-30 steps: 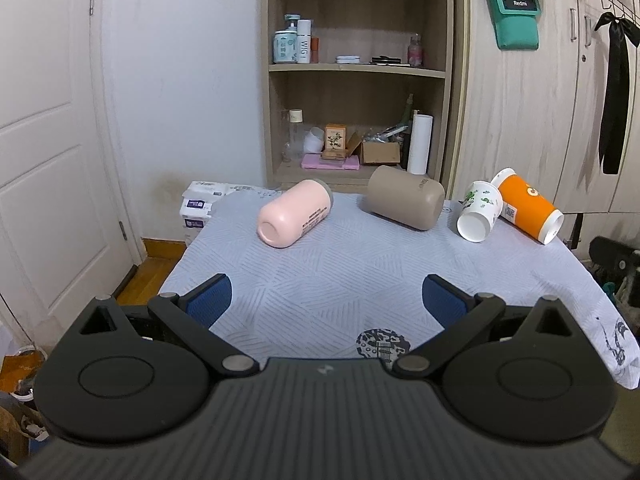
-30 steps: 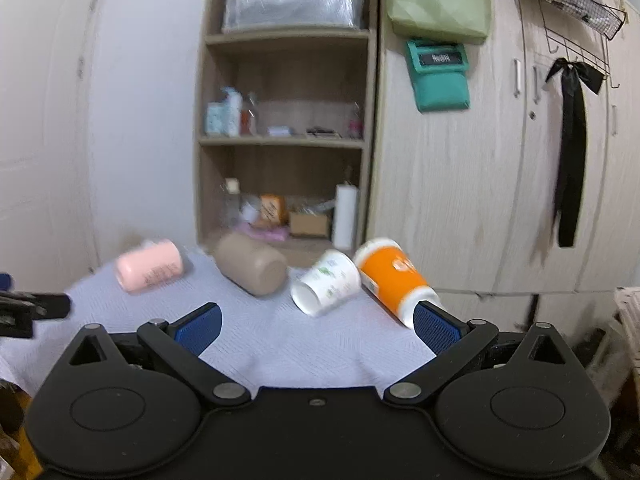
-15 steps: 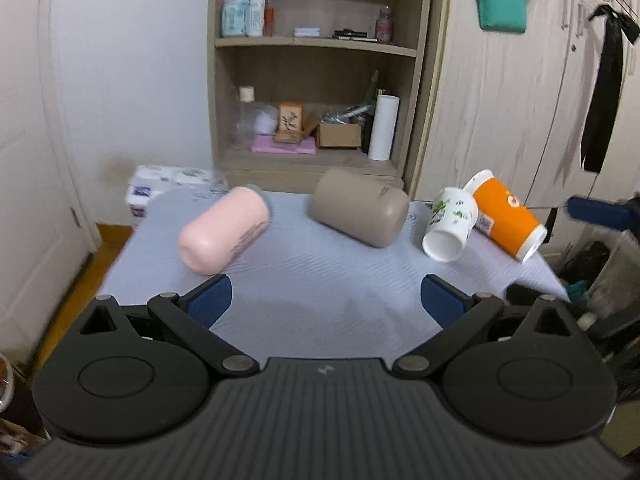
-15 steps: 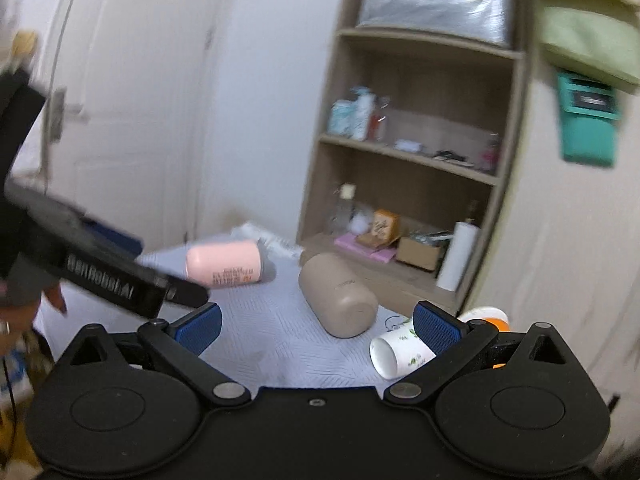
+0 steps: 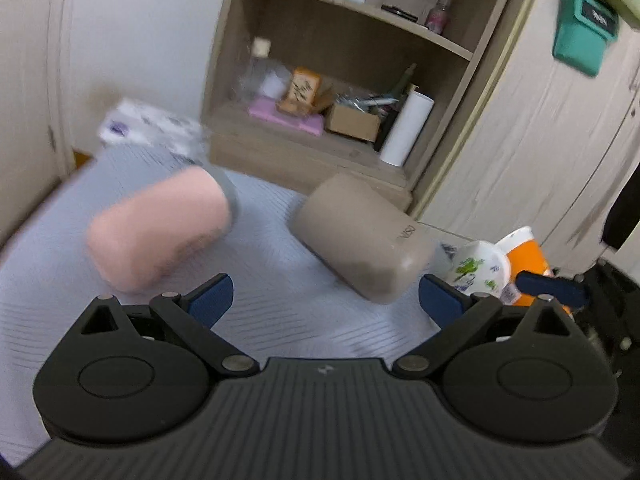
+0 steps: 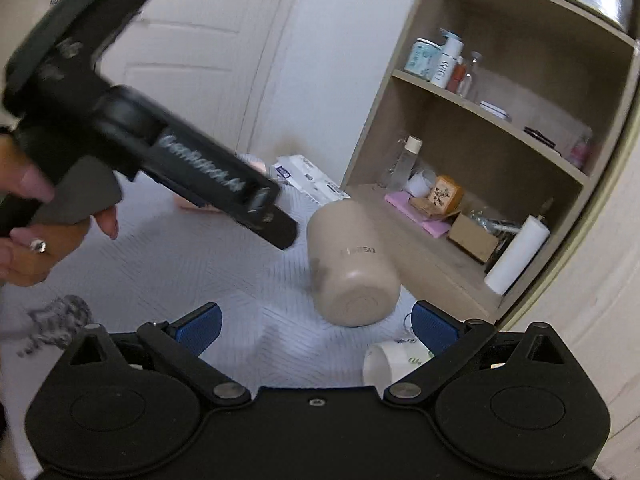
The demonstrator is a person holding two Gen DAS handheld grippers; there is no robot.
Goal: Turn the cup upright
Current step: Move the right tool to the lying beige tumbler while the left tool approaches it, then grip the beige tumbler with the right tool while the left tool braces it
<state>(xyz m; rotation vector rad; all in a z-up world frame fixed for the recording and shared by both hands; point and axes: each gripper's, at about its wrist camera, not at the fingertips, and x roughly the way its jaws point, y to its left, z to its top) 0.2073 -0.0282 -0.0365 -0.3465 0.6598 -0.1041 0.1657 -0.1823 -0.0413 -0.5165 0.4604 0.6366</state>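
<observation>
- Our left gripper (image 5: 322,300) hangs over the near part of the table (image 5: 280,320) with its blue fingertips (image 5: 210,298) spread wide and nothing between them.
- Our right gripper (image 6: 316,322) is likewise wide open and holds nothing; its blue pads (image 6: 434,326) frame the end of the beige cup.
- Four cups lie on their sides on the pale, patterned tablecloth — none of them is upright.
- The pink cup (image 5: 160,232) lies at the left, blurred, its grey-rimmed end pointing toward the back of the table.
- The beige cup (image 5: 360,240) lies in the middle, apart from the pink one; in the right wrist view its closed base (image 6: 356,304) faces the camera, just beyond the open fingers.
- The white cup with a green print (image 5: 478,266) lies to the right of the beige cup, touching or almost touching the orange cup (image 5: 524,258) behind it; we cannot tell which.
- In the right wrist view the white cup's open mouth (image 6: 386,362) shows low down, beside the right-hand finger.
- In the left wrist view a blue fingertip of the right gripper crosses in front of the orange cup.
- In the right wrist view the left gripper's black body (image 6: 140,140) reaches across the upper left, held by our left hand (image 6: 28,232) — a ring shows on one finger.
- Behind the table stands a wooden shelf unit (image 5: 360,80) with bottles, a small box and a white roll (image 5: 406,128).
</observation>
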